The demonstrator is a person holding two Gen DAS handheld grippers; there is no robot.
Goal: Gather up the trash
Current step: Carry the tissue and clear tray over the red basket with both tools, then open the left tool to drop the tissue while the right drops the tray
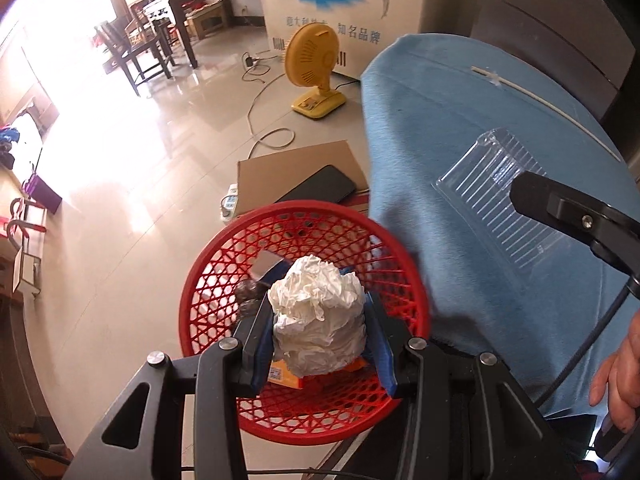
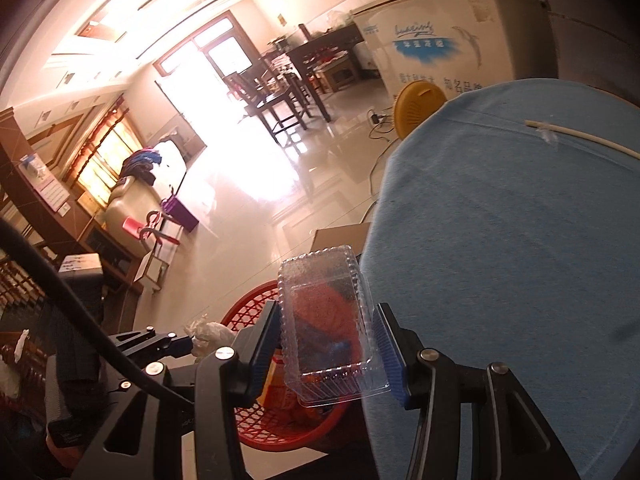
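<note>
Two pieces of trash are in hand at once, one in each pair of tongs. The left tongs [image 1: 320, 320] are clamped on a crumpled white paper wad [image 1: 318, 318], squeezed between the blue pads, and that wad hangs directly over the red mesh basket [image 1: 208, 280]. The basket sits low at the 9 o'clock edge of the blue-covered bench [image 1: 460, 128], and already holds a small grey scrap and an orange packet. From the left wrist view the basket's open mouth lies straight beneath the wad, so the drop looks aligned: opening should be enough.

The right tongs [image 2: 332, 336] grip a clear plastic clamshell tray [image 2: 326, 320] across its short sides, its long axis running away from the camera toward 12 o'clock. Seen from the right wrist, the tray hovers over the bench edge with the basket [image 2: 248, 312] showing through and below it toward 7 o'clock, so it appears only partly above the rim. The left hand is judged nearer to release; the right probably needs a short carry toward 7 o'clock first.

A white straw [image 1: 532, 100] lies on the bench at 1 o'clock, well apart from both tongs, still to collect.
</note>
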